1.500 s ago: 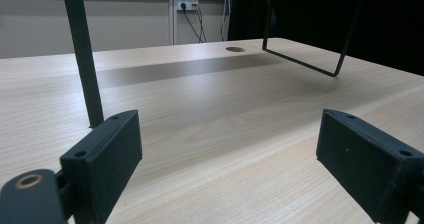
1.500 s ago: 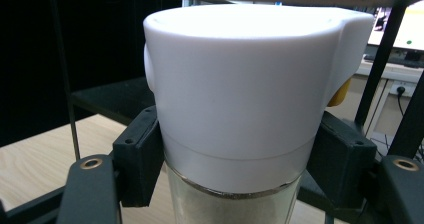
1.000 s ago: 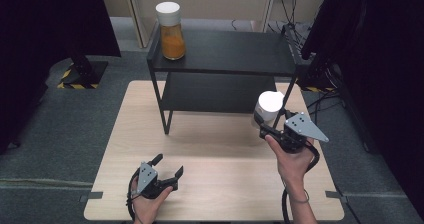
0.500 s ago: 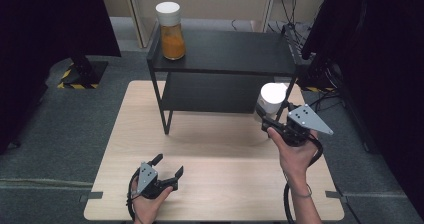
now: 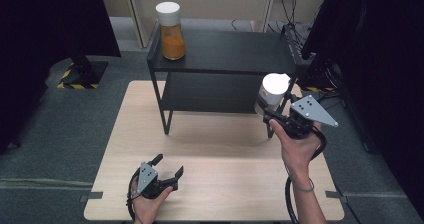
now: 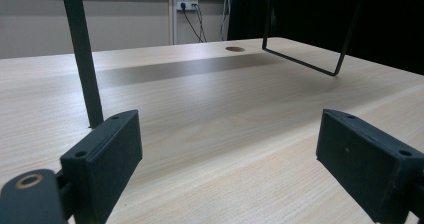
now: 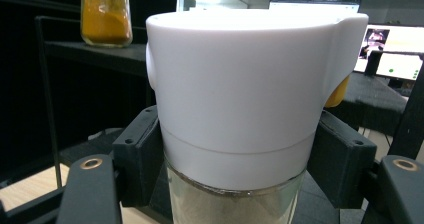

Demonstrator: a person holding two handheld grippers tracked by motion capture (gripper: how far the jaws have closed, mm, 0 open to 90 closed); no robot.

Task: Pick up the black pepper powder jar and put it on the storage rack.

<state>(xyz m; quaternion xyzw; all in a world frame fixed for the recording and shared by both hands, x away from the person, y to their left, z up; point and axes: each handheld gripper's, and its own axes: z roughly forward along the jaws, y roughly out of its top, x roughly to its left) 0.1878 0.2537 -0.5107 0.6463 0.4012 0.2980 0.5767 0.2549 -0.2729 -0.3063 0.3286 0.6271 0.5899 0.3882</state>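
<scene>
Two jars here: orange-filled jar [image 5: 171,30] on shelf rack [image 5: 225,54] top left corner, white-capped jar [image 5: 272,93] clamped in right hand-held gripper [image 5: 280,118] off rack's right end. Left hand-held gripper [image 5: 165,170] wide, empty, near bench [image 5: 225,149] front edge. Risk: glass slipping, or clipping rack leg.

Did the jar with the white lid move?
Yes. The jar in the right gripper went up and away from the person, now against the black shelf's right leg.
</scene>
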